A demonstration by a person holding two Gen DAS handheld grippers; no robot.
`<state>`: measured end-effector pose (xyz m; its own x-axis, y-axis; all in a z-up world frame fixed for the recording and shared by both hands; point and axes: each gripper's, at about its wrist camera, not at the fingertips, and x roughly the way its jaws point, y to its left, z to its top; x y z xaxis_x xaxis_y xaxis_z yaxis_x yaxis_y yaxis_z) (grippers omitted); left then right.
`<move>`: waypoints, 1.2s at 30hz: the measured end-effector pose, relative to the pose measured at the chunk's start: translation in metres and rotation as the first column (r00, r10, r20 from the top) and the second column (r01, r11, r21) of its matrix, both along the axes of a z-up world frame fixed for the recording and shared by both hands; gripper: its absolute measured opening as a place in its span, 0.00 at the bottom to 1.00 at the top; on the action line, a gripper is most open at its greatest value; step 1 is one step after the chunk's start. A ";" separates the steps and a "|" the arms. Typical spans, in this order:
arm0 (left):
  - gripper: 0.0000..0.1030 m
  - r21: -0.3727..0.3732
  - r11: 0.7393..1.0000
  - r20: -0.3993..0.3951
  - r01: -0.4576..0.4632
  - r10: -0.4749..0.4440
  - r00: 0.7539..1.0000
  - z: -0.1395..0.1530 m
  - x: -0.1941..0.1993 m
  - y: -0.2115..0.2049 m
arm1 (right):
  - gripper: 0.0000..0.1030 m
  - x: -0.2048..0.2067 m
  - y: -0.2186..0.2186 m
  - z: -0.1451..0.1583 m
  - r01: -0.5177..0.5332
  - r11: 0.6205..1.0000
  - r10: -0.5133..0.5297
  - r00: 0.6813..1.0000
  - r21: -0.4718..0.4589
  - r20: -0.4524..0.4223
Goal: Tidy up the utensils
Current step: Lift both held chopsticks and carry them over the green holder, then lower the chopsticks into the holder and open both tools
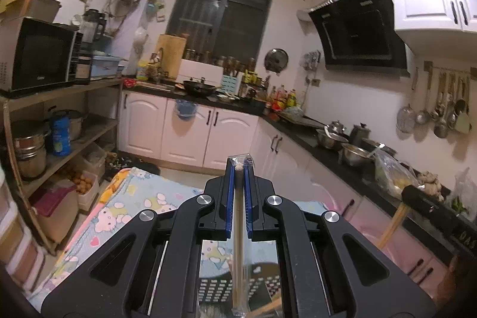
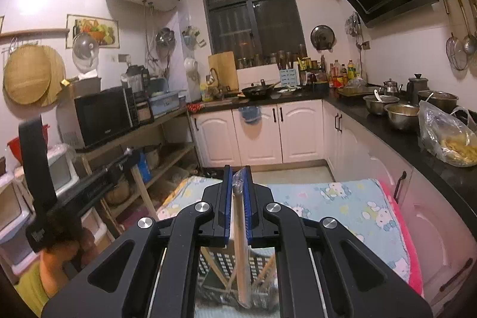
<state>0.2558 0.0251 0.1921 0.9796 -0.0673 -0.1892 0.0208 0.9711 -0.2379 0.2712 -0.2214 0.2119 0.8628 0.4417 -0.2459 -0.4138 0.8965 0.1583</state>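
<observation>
My left gripper (image 1: 238, 166) is shut on a thin pale stick-like utensil (image 1: 238, 228) in a clear plastic sleeve, which runs back between the blue pads toward the camera. My right gripper (image 2: 237, 173) is shut on a similar wrapped pale utensil (image 2: 241, 243) that hangs down and back. Under both grippers a dark perforated utensil basket (image 2: 222, 264) stands on the cartoon-print cloth (image 2: 342, 204), with several wooden sticks in it. In the left wrist view the right gripper's black body (image 1: 429, 207) shows at the right edge with its utensil slanting down below it.
A black countertop (image 2: 396, 136) with steel bowls (image 2: 401, 115) and a plastic bag (image 2: 447, 136) runs along the right. White cabinets (image 2: 259, 136) stand ahead. Wooden shelves (image 1: 74, 133) with a microwave (image 1: 38, 52) and pots are on the left. A person's hand and sleeve (image 2: 44, 267) are at lower left.
</observation>
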 end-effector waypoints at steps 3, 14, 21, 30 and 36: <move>0.02 0.002 1.000 0.007 -0.024 0.024 1.000 -0.007 0.005 0.002 | 0.07 0.007 0.003 0.000 0.013 1.000 -0.013 1.000 0.007 0.019; 0.02 0.032 0.999 0.017 -0.039 0.039 0.999 -0.037 0.010 0.000 | 0.07 0.032 0.017 -0.024 0.055 0.998 -0.054 0.998 -0.018 0.028; 0.02 0.022 0.999 -0.003 -0.031 0.031 1.000 -0.053 0.011 0.003 | 0.07 0.041 0.019 -0.048 0.081 0.996 -0.080 0.996 -0.037 0.031; 0.02 0.029 0.999 -0.014 -0.025 0.025 1.000 -0.062 0.010 0.002 | 0.07 0.046 0.011 -0.039 0.090 0.996 -0.091 0.994 0.013 0.055; 0.02 0.028 0.999 -0.032 -0.018 0.019 0.999 -0.070 0.011 0.003 | 0.07 0.049 0.011 -0.032 0.097 0.995 -0.097 0.992 0.014 0.077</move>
<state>0.2671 0.0276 0.1225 0.9740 -0.0433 -0.2223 -0.0047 0.9775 -0.2111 0.3203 -0.2109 0.1799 0.9181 0.3572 -0.1720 -0.3364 0.9315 0.1386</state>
